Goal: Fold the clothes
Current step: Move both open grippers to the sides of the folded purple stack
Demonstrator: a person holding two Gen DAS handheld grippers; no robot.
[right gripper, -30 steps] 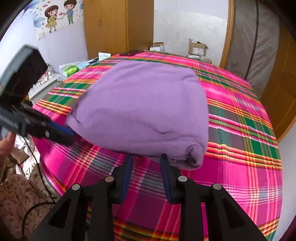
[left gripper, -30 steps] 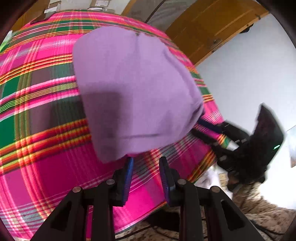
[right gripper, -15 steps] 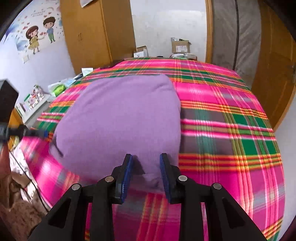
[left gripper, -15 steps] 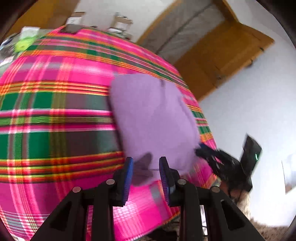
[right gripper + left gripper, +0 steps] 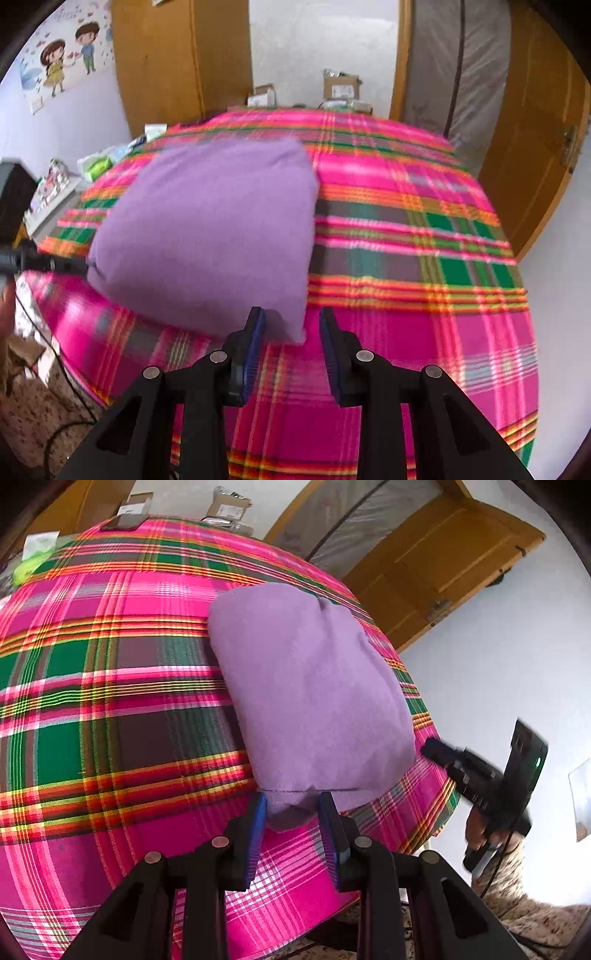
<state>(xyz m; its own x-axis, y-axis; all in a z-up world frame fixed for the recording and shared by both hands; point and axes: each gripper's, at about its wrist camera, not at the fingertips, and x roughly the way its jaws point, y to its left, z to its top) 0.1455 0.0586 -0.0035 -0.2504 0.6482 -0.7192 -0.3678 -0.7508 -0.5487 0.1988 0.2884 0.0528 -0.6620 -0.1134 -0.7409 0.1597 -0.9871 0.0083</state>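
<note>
A folded purple cloth [image 5: 310, 686] lies on a bed under a pink and green plaid blanket [image 5: 110, 709]. My left gripper [image 5: 291, 808] is open at the cloth's near left corner, and that corner sits between its blue pads [image 5: 258, 823]. In the right wrist view, the same cloth [image 5: 207, 229] has its near right corner between the fingers of my open right gripper [image 5: 291, 325], closer to the left pad, with blanket showing beside the right pad. Each view shows the other gripper at the opposite corner: the right gripper [image 5: 432, 747] and the left gripper [image 5: 70, 266].
The bed's near edge [image 5: 436, 812] drops to a patterned floor [image 5: 33, 413] with a cable. Cardboard boxes [image 5: 340, 85] stand beyond the far side. A wooden wardrobe [image 5: 177, 62], a wooden door [image 5: 543, 129] and a low shelf with small items [image 5: 55, 181] surround the bed.
Both grippers have closed in on the cloth's near edge. Its corners were ahead of the fingertips and are now between them. The finger gaps look unchanged.
</note>
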